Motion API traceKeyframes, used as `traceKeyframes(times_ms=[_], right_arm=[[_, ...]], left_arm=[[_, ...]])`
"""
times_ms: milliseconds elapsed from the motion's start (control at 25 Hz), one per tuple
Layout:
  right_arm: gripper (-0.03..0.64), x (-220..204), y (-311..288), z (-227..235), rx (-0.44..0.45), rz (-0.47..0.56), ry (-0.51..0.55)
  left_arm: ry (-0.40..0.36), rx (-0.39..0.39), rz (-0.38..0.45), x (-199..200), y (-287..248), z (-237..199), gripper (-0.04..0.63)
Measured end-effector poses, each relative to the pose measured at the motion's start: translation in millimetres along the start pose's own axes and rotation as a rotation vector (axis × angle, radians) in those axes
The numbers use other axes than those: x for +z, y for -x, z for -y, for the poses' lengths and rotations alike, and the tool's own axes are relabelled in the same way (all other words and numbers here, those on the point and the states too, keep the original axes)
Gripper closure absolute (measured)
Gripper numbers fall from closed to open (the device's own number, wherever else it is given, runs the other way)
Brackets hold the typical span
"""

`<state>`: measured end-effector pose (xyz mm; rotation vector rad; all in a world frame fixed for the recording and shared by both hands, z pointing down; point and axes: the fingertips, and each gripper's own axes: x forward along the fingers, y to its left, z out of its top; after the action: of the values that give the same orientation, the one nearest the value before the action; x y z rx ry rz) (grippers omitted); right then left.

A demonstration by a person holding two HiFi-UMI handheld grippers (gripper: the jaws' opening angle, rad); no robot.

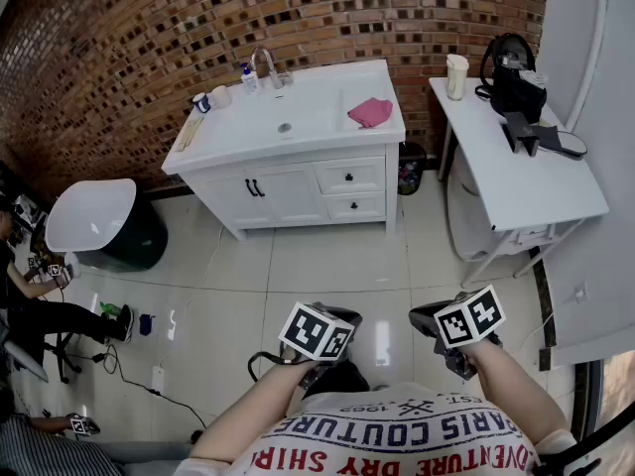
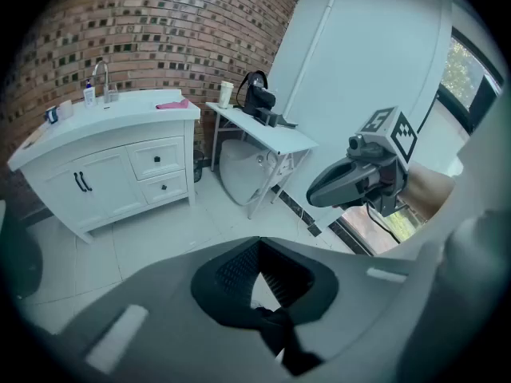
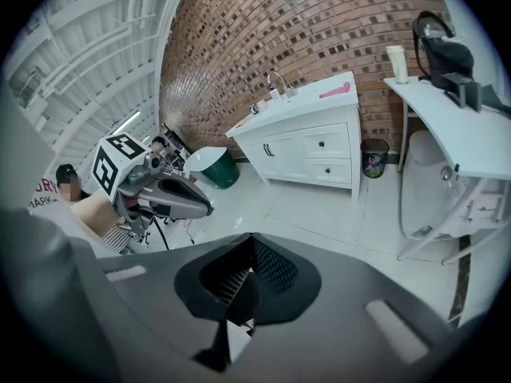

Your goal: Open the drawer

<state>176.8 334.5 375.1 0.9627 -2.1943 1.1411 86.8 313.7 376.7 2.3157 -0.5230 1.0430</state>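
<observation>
Standing well back from the white vanity cabinet (image 1: 288, 194) that sits against the red brick wall (image 1: 119, 38), the person has both tools drawn in close to the body, angled down at the pale tiled floor (image 1: 327, 266). The left gripper (image 2: 259, 246) has its jaws pressed together at the tips with nothing between them, and the right gripper (image 3: 251, 239) is likewise fully closed and empty.

The task's thing is at the cabinet's right end: a small white upper drawer (image 1: 349, 176) with a black knob, and a matching lower drawer (image 1: 355, 205) right beneath it. Both sit flush with the cabinet front, so neither is open. The task does not say which is meant. To their left on the same front are two white doors with black handles (image 1: 255, 187). A pink cloth (image 1: 370, 112) lies on the cabinet's top, above the drawers, and a white side table (image 1: 526, 181) stands just to the cabinet's right.

This looks like the very start, the approach not yet made. The next move calls for walking up to the cabinet, spreading one gripper's jaws, fitting them round a knob, closing, then pulling straight out, away from the cabinet front.
</observation>
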Motion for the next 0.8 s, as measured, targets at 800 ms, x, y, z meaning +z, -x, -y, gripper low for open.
traceKeyframes(times_ms=[800], right_arm=[[0.611, 215.4, -168.5, 75.0, -0.033, -0.047, -0.047]], left_arm=[[0.022, -0.054, -0.047, 99.7, -27.0, -270.4, 0.603]])
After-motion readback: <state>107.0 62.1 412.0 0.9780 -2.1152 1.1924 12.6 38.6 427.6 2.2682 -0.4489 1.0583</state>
